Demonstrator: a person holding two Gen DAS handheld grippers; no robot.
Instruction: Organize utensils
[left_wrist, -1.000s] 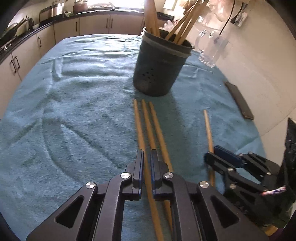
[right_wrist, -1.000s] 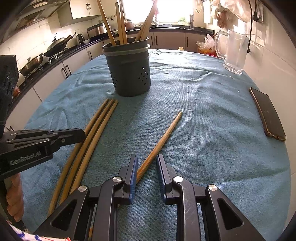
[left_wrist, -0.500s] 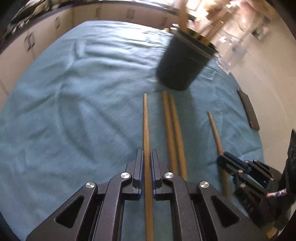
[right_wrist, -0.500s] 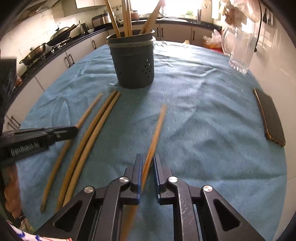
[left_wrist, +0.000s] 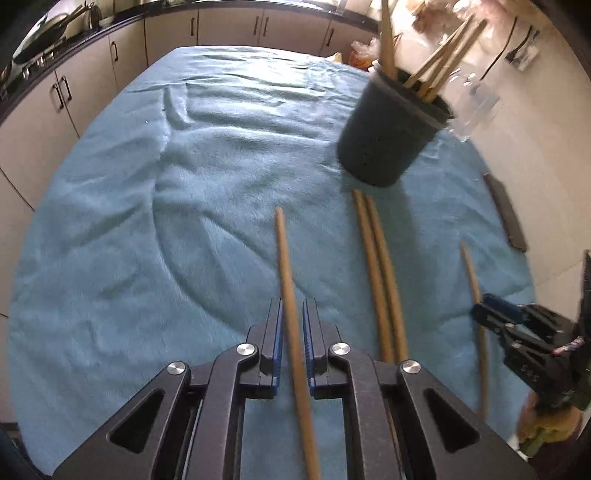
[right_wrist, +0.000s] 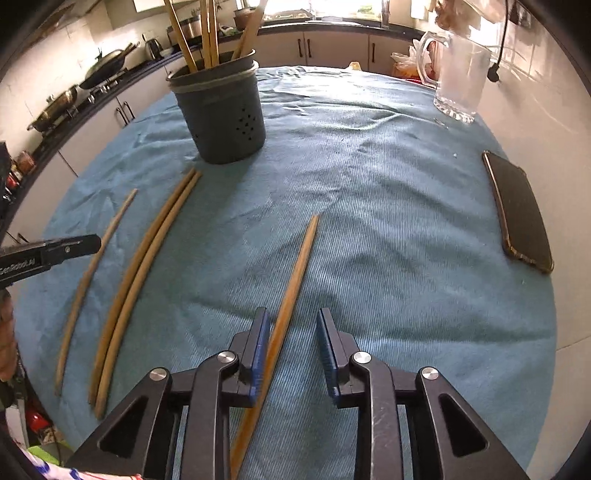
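Nearest to me, my left gripper (left_wrist: 292, 332) has its fingers clenched on a wooden chopstick (left_wrist: 286, 273), gripped partway along its length, with the tip reaching out over the blue cloth of the desk (left_wrist: 110, 221). My right gripper (right_wrist: 291, 347) has just been opening: its fingers stand released around a second chopstick (right_wrist: 295, 273), which lies on the cloth close against the left pad and clear of the right one.

I judge these sticks light, stiff and smooth, so they may roll or pivot if pinched at an end. Taking hold near the middle, as the left does, should keep one steady; the thin tips look the likeliest part to slip.

Between my two grippers lies a pair of chopsticks (right_wrist: 147, 258) touching side by side, their far ends near the holder.

Farther on, toward the middle of the desk, stands the dark utensil holder (right_wrist: 221, 114), upright, already carrying several wooden sticks leaning against its rim. By the far right edge is a clear glass jug (right_wrist: 458, 77); I cannot tell whether anything is in it. A dark phone (right_wrist: 521, 210) lies flat along the right edge.
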